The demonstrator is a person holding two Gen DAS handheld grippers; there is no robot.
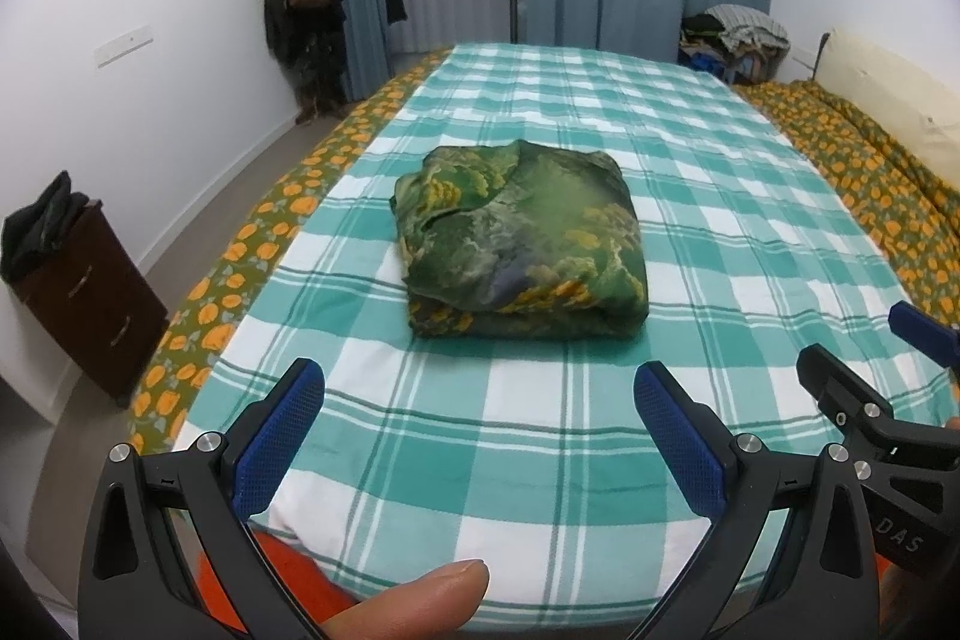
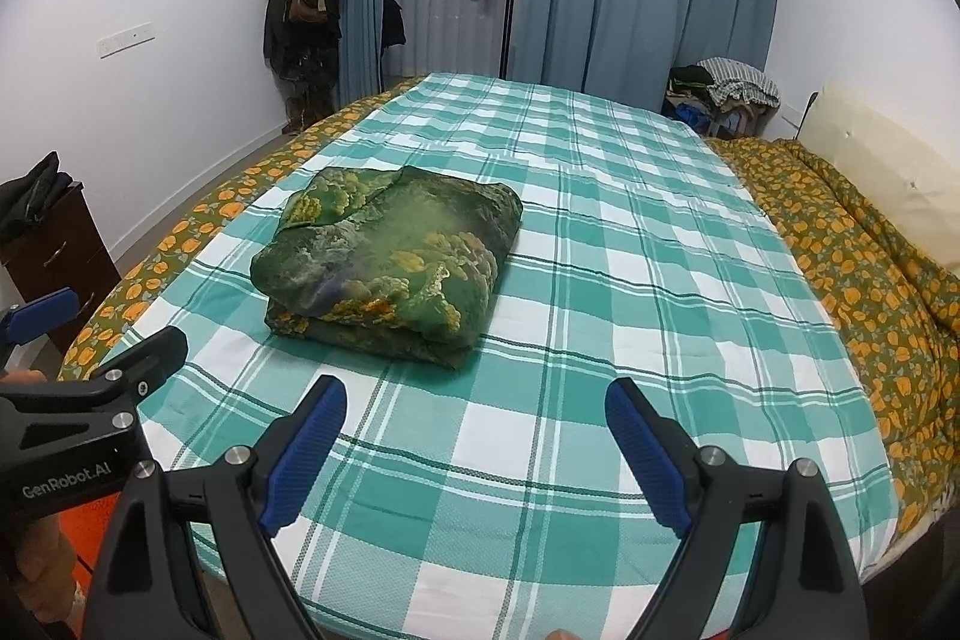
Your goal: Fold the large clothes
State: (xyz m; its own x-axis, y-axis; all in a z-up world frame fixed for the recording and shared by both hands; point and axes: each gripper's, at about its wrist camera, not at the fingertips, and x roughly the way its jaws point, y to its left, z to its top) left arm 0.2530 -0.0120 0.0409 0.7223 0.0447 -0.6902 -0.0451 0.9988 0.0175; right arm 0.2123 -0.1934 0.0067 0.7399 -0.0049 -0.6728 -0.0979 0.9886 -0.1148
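While folded, green garment [image 1: 521, 244] tops checked sheet [image 1: 690, 196].

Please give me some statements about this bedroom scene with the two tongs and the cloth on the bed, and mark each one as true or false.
1. The green and yellow patterned cloth lies folded into a compact bundle on the teal and white checked bedsheet. True.
2. The left tongs are shut on the bundle. False: their jaws stand open and empty, short of the bundle.
3. The right tongs are open with nothing between them. True.
4. The bundle hangs over the edge of the bed. False: it rests fully on the sheet, away from every edge.
5. An orange-flowered olive quilt lies along the side of the bed. True.
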